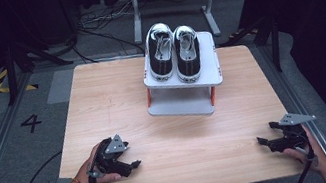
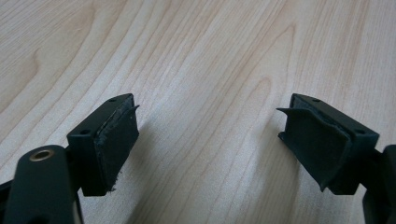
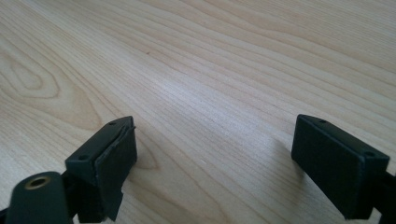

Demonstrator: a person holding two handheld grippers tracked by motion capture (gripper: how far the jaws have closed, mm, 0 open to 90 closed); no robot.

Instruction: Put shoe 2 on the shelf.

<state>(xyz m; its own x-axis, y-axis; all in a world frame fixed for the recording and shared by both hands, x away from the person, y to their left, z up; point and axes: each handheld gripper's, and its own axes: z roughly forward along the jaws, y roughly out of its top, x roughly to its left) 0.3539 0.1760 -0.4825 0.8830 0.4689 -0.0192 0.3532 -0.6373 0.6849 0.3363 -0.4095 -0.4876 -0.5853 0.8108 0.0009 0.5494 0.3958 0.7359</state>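
The wooden table [image 1: 117,104] carries a small white two-tier rack [image 1: 186,90] at its far edge, just right of centre; on the rack's top shelf sits a pair of black sneakers [image 1: 173,53] with white toes and laces, side by side and touching, toes pointing away from you; the rack's lower shelf looks bare, though its back is in shadow. Between the rack and your hands lies open wood. Your left hand [image 1: 95,172] rests near the table's front edge, well short of the rack and to its left, and its left gripper [image 1: 130,164] points toward the middle of the table, lying low over the wood; its jaws stand wide apart with nothing between them, bare grain showing in the gap in the left gripper view. Your right hand [image 1: 303,150] sits at the front right corner, well apart from the rack; the right gripper [image 1: 262,135] points leftward, jaws likewise spread and empty.
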